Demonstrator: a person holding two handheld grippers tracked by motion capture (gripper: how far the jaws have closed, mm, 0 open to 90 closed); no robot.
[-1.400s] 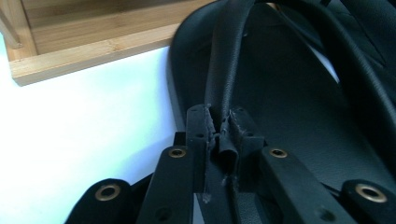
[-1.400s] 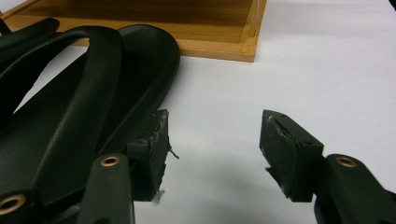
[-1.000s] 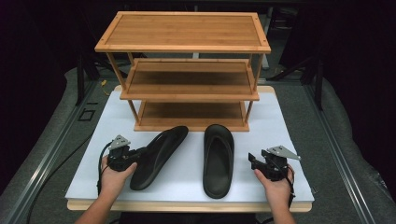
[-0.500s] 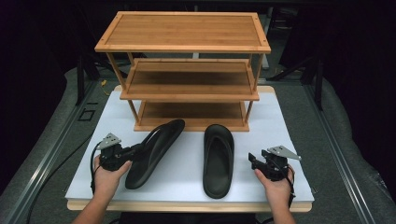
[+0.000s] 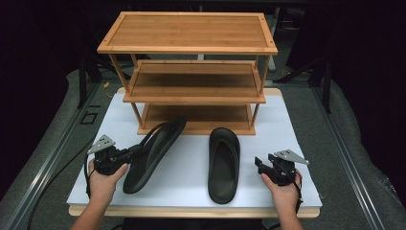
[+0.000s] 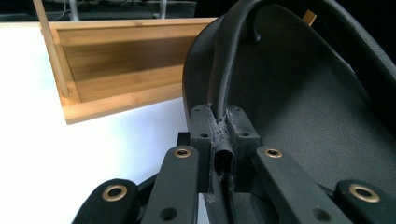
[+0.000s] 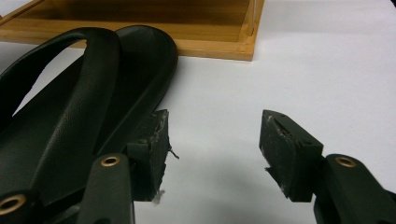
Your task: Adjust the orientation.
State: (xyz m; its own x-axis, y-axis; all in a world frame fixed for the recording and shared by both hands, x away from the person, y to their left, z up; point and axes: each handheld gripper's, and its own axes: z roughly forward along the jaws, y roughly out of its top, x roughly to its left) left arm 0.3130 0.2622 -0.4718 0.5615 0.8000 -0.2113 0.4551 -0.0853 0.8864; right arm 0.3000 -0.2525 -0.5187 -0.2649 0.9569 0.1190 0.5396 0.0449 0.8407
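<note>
Two black flip-flop sandals lie in front of a wooden shoe rack. My left gripper is shut on the strap of the left sandal; in the left gripper view its pads pinch that strap over the sandal's footbed. The sandal is tilted, its toe toward the rack's bottom shelf. The right sandal lies flat on the white board. My right gripper stands open just right of it, with only bare board between its fingers, the left one beside the sandal's edge.
The rack has three bamboo shelves, the top one widest. The white board ends in a wooden front edge close to the person's hands. Grey padded floor and metal rails flank the table on both sides.
My left hand has drawn the held sandal a little leftward and upward, so its toe now points nearer the rack's bottom shelf. The right hand and the right sandal have kept still.
</note>
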